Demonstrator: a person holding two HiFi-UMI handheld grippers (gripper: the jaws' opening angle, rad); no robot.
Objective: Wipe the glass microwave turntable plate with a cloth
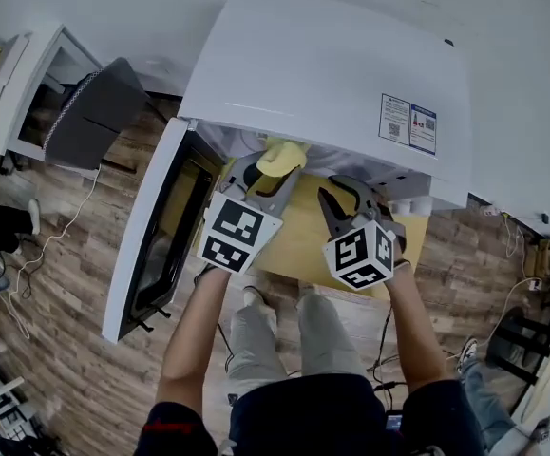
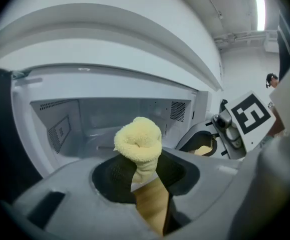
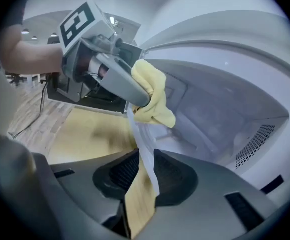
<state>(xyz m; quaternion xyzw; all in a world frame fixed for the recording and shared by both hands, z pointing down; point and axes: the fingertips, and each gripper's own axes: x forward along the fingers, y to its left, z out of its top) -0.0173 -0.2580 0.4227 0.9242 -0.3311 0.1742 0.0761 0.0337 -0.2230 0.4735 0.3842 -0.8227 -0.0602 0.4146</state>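
Note:
My left gripper [image 1: 273, 177] is shut on a bunched yellow cloth [image 1: 282, 157] just in front of the open microwave's [image 1: 331, 74] cavity. In the left gripper view the cloth [image 2: 138, 140] bulges out above the jaws. My right gripper [image 1: 346, 202] hangs beside it to the right. In the right gripper view a thin, pale, see-through glass plate [image 3: 139, 134] shows edge-on, pinched between the right gripper's [image 3: 146, 158] jaws. Its upper rim reaches the cloth [image 3: 154, 96] held by the left gripper [image 3: 134, 90]. The rest of the plate is hard to make out.
The microwave door [image 1: 156, 226] hangs open to the left. A light wooden tabletop [image 1: 303, 240] lies under both grippers. The white cavity [image 2: 109, 119] has vent holes in its side walls. Wood floor with cables, a dark chair [image 1: 94, 112] and a white desk lie to the left.

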